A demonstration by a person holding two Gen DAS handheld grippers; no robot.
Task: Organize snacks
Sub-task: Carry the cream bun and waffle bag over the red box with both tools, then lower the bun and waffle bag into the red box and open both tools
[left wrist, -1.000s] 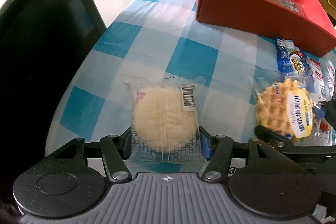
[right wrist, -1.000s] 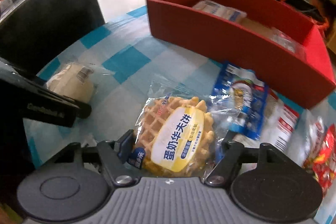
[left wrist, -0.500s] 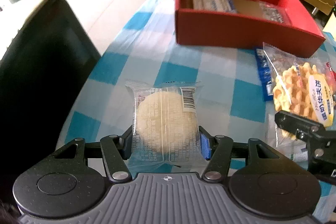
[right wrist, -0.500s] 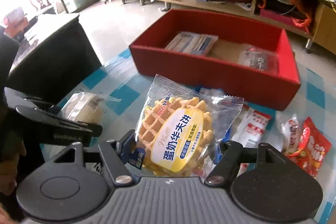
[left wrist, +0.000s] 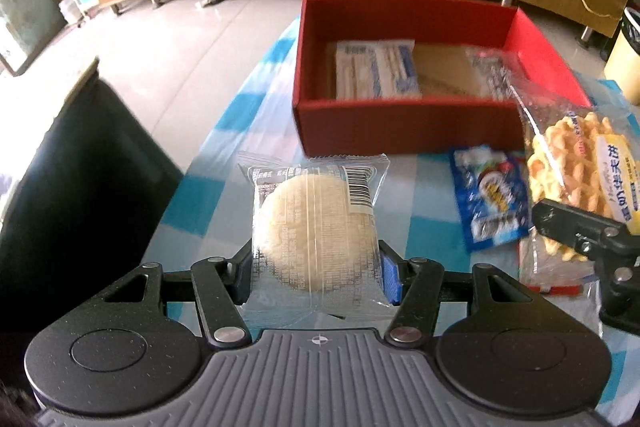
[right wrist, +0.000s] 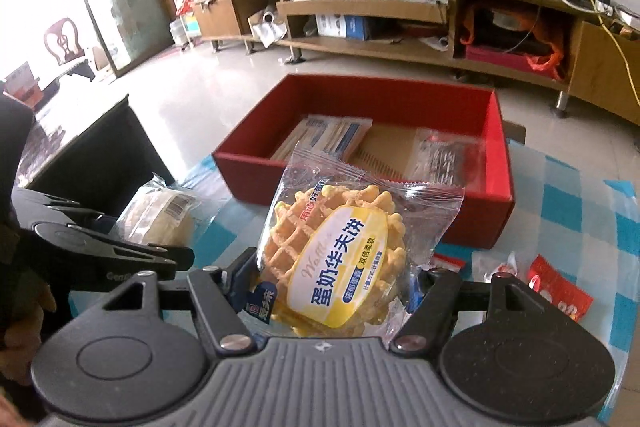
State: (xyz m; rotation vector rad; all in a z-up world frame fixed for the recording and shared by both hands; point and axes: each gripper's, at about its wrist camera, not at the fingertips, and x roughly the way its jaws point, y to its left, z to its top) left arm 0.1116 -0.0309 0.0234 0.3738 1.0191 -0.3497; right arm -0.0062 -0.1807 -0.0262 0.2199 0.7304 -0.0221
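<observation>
Closest to me, my left claw (left wrist: 316, 275) is pinched in on a round pale cake in a clear wrapper (left wrist: 316, 227), its blue pads pressing the pack's two sides, and the pack is clear of the table. My right claw (right wrist: 332, 283) is likewise clamped on a waffle pack with a yellow label (right wrist: 336, 259), gripped low down, so most of the wrapper stands up and tilts over the fingers.

Just past both claws, the blue-and-white checked tablecloth (left wrist: 424, 187) carries what is left to sort: a blue packet (left wrist: 490, 197) lying flat, and over to the right a red packet (right wrist: 560, 291) beside some clear-wrapped ones I cannot make out.

Farther on stands the red box (left wrist: 404, 123), open at the top, with a white-and-blue packet (left wrist: 376, 69) and a clear-wrapped one (right wrist: 440, 155) already lying inside, and bare cardboard showing between them.

As I see it, the risks are these. Both wrappers are slick film, and the waffle is held only near its bottom edge, so a quick swing could let it slide out short of the box. My two claws are close together, and heading for the same opening they could knock each other. Coming in too low, a pack's edge could catch the box's near wall. Squeezing harder to be safe would crush the soft cake.
</observation>
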